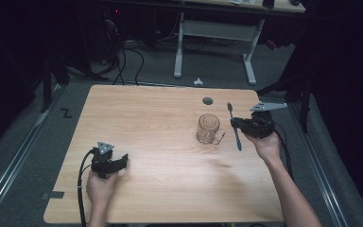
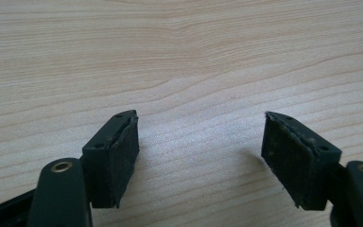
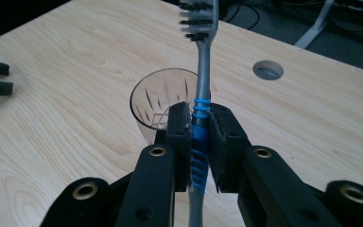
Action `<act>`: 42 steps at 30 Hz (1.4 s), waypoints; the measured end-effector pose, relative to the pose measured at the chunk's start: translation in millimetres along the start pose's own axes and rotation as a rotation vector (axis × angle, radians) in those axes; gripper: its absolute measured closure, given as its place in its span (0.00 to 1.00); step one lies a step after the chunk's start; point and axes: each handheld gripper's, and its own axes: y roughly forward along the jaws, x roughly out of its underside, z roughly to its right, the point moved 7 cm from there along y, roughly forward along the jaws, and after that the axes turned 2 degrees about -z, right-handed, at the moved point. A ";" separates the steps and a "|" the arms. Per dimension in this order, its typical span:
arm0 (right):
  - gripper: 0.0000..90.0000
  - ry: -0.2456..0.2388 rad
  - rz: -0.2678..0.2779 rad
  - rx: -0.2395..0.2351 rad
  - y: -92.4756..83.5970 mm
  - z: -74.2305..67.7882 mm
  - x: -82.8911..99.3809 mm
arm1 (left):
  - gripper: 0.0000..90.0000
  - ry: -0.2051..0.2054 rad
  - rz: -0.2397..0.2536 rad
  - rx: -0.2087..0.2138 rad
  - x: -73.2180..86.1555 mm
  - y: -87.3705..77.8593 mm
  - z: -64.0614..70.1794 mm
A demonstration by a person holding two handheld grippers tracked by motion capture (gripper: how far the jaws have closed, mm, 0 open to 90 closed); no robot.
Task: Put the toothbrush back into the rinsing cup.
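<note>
Gripping a toothbrush (image 3: pixel 201 106) by its blue ribbed handle, the right tongs (image 3: pixel 199 142) are pressed on it from both sides. In the high view the right tongs (image 1: pixel 236 124) are at the right side of the worktop (image 1: pixel 160 142), and the toothbrush (image 1: pixel 234 126) stands nearly upright in them, with the bristle head at the far end and the handle tail pointing to the near side. Just to the left of it stands a clear glass mug (image 1: pixel 209 128), upright, with its handle turned to the right, toward the toothbrush. In the right gripper view the mug (image 3: pixel 158 106) is directly behind the tongs, and the brush shaft crosses in front of its rim; I cannot tell if they touch. A round cable hole (image 1: pixel 208 100) in the worktop lies a little beyond the mug.

The left tongs (image 1: pixel 122 161) rest at the near left part of the worktop, well apart from the mug. In the left gripper view the left tongs (image 2: pixel 198 146) are spread wide, with bare wood between the pads.

Beyond the far edge, on the floor, are cables (image 1: pixel 123 61) and the white legs of another desk (image 1: pixel 215 45).
</note>
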 end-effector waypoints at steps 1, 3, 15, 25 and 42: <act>0.89 0.002 0.008 -0.004 -0.1 -0.3 -0.9 | 0.32 0.001 0.000 0.000 0.0 0.0 0.0; 0.89 0.002 0.024 -0.002 -0.7 -0.7 -2.9 | 0.32 0.000 0.000 0.000 0.0 0.0 0.0; 0.89 -0.004 0.082 -0.019 -0.8 -8.2 -15.9 | 0.32 0.000 0.000 0.000 0.0 0.0 0.0; 0.89 -0.006 0.092 -0.027 5.1 -10.3 -24.5 | 0.32 0.000 0.000 0.000 0.0 0.0 0.0; 0.89 -0.008 0.123 -0.026 13.6 -14.8 -39.3 | 0.32 0.002 0.001 -0.003 -0.1 0.2 0.3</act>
